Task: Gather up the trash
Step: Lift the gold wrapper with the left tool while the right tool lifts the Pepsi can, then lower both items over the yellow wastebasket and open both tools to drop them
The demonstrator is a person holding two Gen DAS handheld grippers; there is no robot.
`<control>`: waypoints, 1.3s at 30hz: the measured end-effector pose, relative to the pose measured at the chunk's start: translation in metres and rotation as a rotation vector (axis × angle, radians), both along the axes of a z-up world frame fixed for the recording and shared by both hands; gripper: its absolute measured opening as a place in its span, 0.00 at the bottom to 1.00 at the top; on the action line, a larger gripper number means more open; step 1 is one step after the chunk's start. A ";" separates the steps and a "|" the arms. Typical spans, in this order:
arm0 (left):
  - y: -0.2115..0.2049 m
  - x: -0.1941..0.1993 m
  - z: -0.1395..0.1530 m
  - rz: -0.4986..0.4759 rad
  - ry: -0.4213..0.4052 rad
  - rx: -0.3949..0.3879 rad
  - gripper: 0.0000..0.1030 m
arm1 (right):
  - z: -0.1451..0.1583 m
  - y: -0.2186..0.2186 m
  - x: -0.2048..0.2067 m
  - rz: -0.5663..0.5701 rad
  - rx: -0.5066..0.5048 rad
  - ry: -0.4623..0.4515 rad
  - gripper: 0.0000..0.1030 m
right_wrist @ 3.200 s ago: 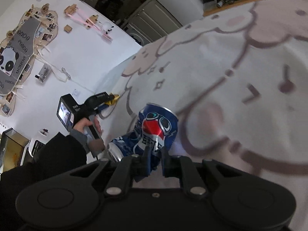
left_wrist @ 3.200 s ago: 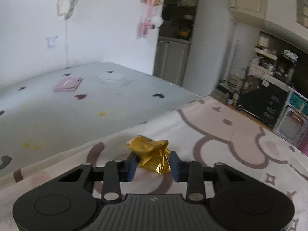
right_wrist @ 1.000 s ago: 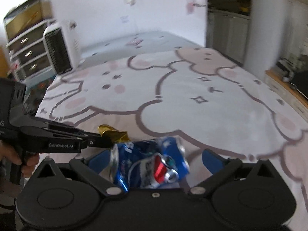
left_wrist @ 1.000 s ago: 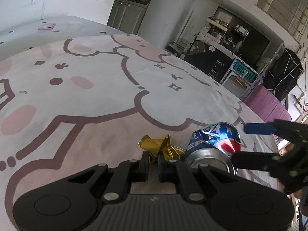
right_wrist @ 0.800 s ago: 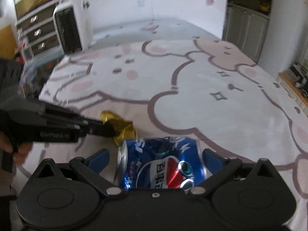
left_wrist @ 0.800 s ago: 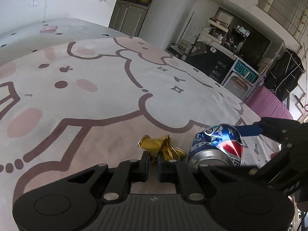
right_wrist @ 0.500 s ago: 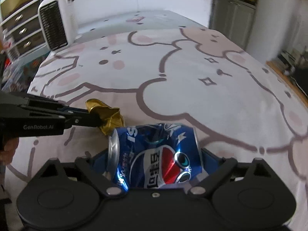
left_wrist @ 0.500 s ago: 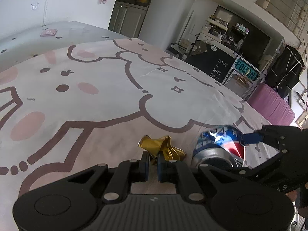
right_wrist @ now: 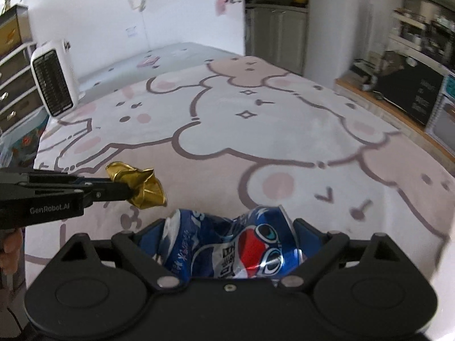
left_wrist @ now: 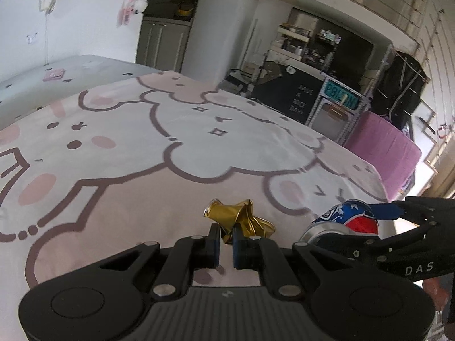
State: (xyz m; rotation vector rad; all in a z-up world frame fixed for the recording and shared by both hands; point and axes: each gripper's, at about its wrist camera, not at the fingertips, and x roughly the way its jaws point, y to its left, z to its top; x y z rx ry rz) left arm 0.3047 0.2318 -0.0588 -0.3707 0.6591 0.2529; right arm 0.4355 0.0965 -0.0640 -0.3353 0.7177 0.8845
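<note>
Pale carpet (right_wrist: 284, 119) with a pink cartoon-animal print fills the floor, running far back to grey cabinets (left_wrist: 162, 42) and a white heater (right_wrist: 52, 82) at the far left. Left gripper (left_wrist: 226, 241) has its tongs pressed together on a crumpled gold wrapper (left_wrist: 237, 217), pinching only its lower edge while the rest flares free above the carpet. Right gripper (right_wrist: 224, 236), just to its right, has its jaws spread wide around a crushed blue can (right_wrist: 236, 241) lying crosswise between them; the jaws have just been closing and the pads look to bear on its ends. My worry is the can: dented and slick, gripped endwise, it could buckle further or pop out if tilted. The wrapper's thin fold might tear or slide loose in a quick swing. With the two tools so near each other, a careless turn could knock one piece free
</note>
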 end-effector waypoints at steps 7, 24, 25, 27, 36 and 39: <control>-0.044 -0.014 0.012 -0.072 -0.025 0.012 0.08 | 0.009 -0.055 -0.029 -0.120 0.038 -0.010 0.91; -0.185 -0.011 0.021 -0.294 -0.055 0.043 0.08 | 0.004 -0.233 -0.078 -0.484 0.128 -0.014 0.91; -0.194 -0.009 0.020 -0.310 -0.054 0.045 0.08 | 0.002 -0.245 -0.080 -0.505 0.132 -0.013 0.91; -0.212 -0.006 0.017 -0.345 -0.054 0.043 0.08 | -0.002 -0.263 -0.084 -0.534 0.131 -0.017 0.91; -0.286 0.009 -0.005 -0.472 -0.032 0.021 0.08 | -0.021 -0.340 -0.094 -0.674 0.135 -0.012 0.91; -0.308 0.015 -0.017 -0.509 -0.007 0.016 0.08 | -0.031 -0.365 -0.097 -0.720 0.139 0.000 0.91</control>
